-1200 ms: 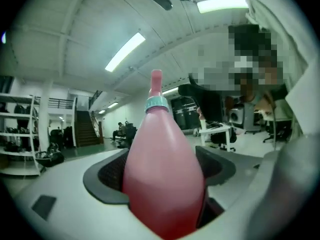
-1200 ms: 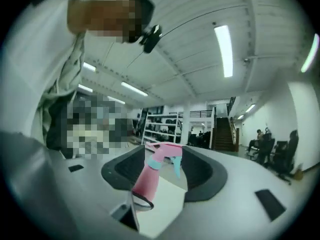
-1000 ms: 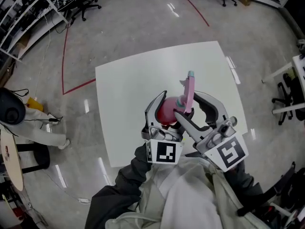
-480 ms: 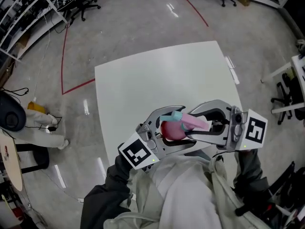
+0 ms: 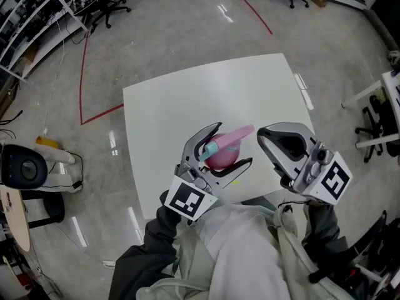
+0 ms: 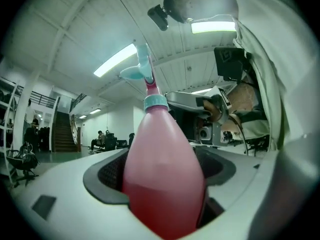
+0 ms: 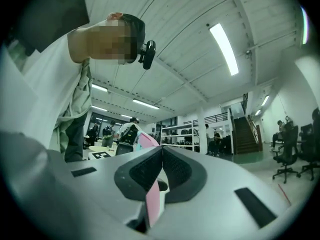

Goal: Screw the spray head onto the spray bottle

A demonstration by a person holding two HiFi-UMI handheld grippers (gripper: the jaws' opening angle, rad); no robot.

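A pink spray bottle [image 5: 220, 158] is held above the white table [image 5: 169, 105] by my left gripper [image 5: 232, 144], which is shut on its body. In the left gripper view the bottle [image 6: 162, 174] fills the space between the pads, and a teal collar [image 6: 155, 103] sits on its neck under the spray head [image 6: 141, 69]. The pink spray head [image 5: 236, 134] points right in the head view. My right gripper [image 5: 262, 133] stands just right of the nozzle, apart from it. Its jaws have just been closing, and the pads [image 7: 161, 156] now meet with nothing between them.
Office chairs [image 5: 106, 5] stand on the grey floor at the back. A red line [image 5: 84, 74] runs along the floor left of the table. A round black stool [image 5: 25, 167] is at far left, and a white desk edge [image 5: 392, 86] at far right.
My right gripper has come off the spray head, drawn back to the right and closed. The left gripper has swung the bottle, so the spray head now points right.
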